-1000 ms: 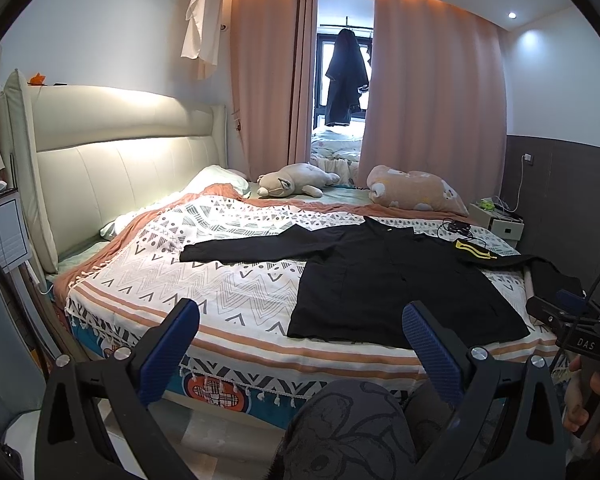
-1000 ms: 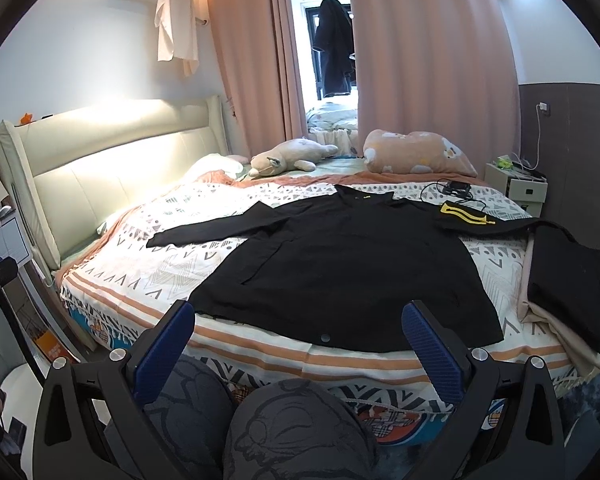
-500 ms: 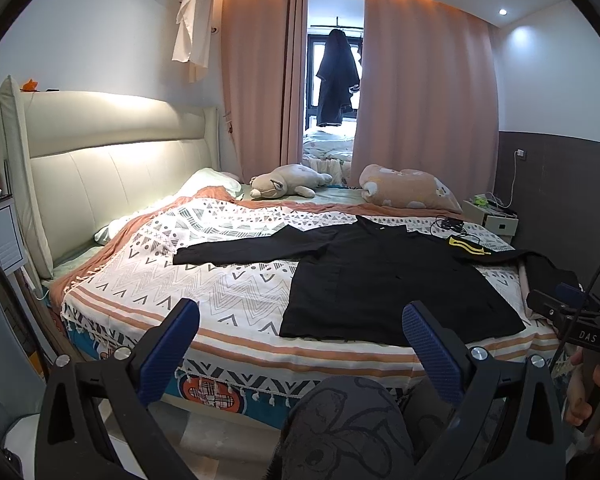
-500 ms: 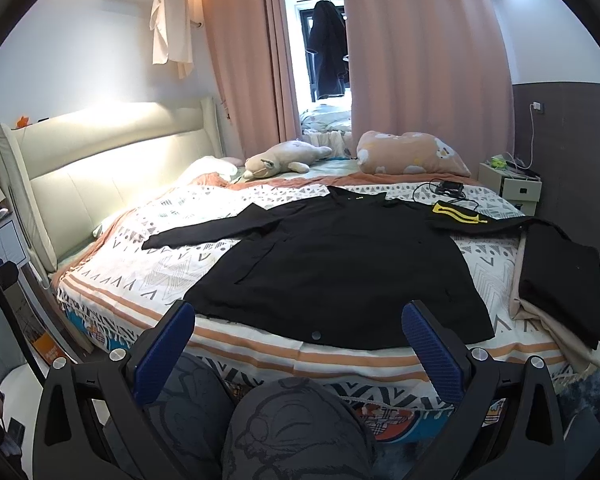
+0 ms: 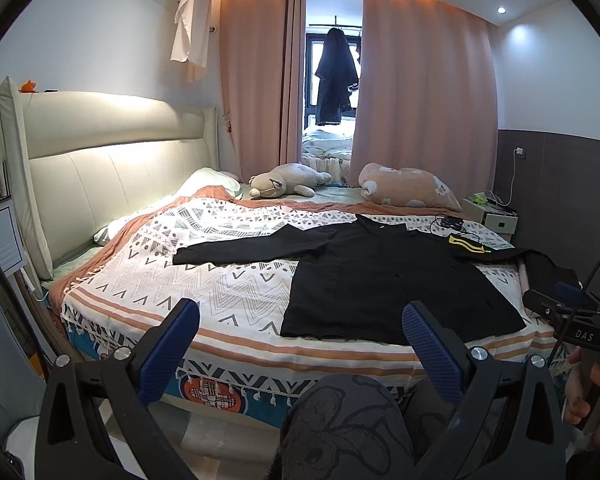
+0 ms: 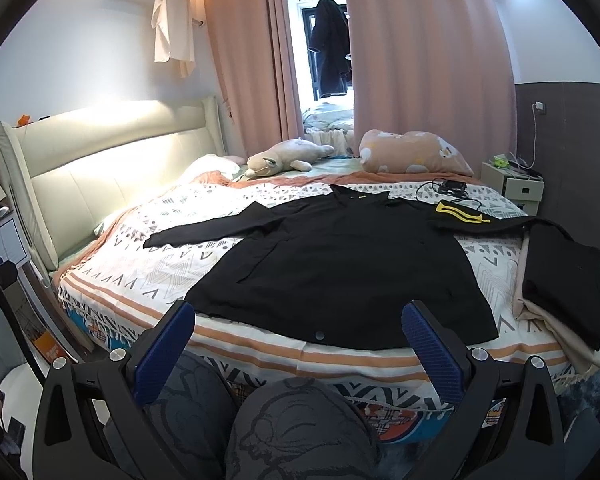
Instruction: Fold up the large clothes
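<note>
While I hold both tools short of the bed [image 6: 260, 344], my stock reads as follows. Left tongs [image 5: 300, 326]: blue pads spread wide, nothing between them, hanging over the near edge of the mattress. Right tongs [image 6: 298, 324]: likewise spread wide and empty, hanging over the hem of the garment. Black jacket [image 6: 340, 264]: laid flat and face up on the patterned bedspread [image 5: 228, 280], both sleeves stretched out sideways, collar toward the curtains, a yellow patch [image 6: 462, 213] on the sleeve at the right. Folded dark garment [image 6: 564, 280]: resting on a beige cloth at the right edge of the bed, just beside that sleeve. Plush toy [image 5: 286, 180] and pink pillow [image 5: 408, 192]: at the far side of the bed. Knees in grey patterned trousers [image 6: 300, 432]: low in both views, beneath the tongs.
</note>
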`<state>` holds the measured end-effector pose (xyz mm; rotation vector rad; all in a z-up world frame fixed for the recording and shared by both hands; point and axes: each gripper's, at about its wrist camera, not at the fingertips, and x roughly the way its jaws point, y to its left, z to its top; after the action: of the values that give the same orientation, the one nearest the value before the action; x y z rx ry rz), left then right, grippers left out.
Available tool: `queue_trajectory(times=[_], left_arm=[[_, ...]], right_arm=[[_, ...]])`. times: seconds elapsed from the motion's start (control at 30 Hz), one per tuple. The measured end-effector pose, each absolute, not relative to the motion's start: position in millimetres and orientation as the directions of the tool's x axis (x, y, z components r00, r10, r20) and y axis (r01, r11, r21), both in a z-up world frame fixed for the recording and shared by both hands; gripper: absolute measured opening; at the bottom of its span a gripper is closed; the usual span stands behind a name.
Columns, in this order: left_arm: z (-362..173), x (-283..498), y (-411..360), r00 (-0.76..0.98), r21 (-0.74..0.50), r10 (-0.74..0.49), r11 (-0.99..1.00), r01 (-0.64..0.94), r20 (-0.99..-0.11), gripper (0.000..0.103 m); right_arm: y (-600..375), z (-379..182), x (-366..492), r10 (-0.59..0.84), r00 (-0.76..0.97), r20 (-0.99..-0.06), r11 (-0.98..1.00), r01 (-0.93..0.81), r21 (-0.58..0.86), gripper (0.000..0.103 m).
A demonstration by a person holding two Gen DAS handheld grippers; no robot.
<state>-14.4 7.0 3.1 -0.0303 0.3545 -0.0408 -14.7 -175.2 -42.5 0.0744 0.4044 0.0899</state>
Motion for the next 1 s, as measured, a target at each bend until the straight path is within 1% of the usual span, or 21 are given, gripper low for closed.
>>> queue_trajectory(times=[0.23, 0.4, 0.57, 0.67, 0.87, 1.0], left_arm=[[-1.6, -2.5, 9.0, 0.932, -0.044, -0.038, 0.999, 0.024, -0.359, 0.103], [-8.0, 10.4, 7.9, 0.928, -0.033, -0.034, 0.999, 0.024, -0.371, 0.103], [-12.8, 38.4, 11.1, 0.92, -0.029, -0.02, 1.0, 0.01, -0.392, 0.103], [-18.9, 59.7, 17.7, 0.913, -0.041, 0.01, 0.999, -0.029, -0.409, 0.103], [-38.5, 112.7, 37.7, 0.868, -0.08, 0.042, 0.992, -0.094, -0.495, 0.103], [-55.2, 148.6, 54.0, 0.815, -0.092, 0.079, 0.983, -0.16, -0.574, 0.103]], right_arm=[[-173.9, -45.2, -5.6, 0.107, 0.91, -0.4, 0.993, -0.082, 0.08, 0.103], [-177.4, -47.1, 9.8, 0.126, 0.903, -0.412, 0.991, -0.092, 0.1, 0.103], [-177.9, -49.9, 31.8, 0.13, 0.901, -0.414, 0.99, -0.094, 0.107, 0.103], [-177.8, -54.6, 49.7, 0.124, 0.895, -0.429, 0.991, -0.088, 0.102, 0.103], [-179.0, -60.3, 97.2, 0.13, 0.866, -0.483, 0.99, -0.083, 0.117, 0.103], [-172.7, -60.0, 131.1, 0.112, 0.845, -0.522, 0.992, -0.066, 0.106, 0.103]])
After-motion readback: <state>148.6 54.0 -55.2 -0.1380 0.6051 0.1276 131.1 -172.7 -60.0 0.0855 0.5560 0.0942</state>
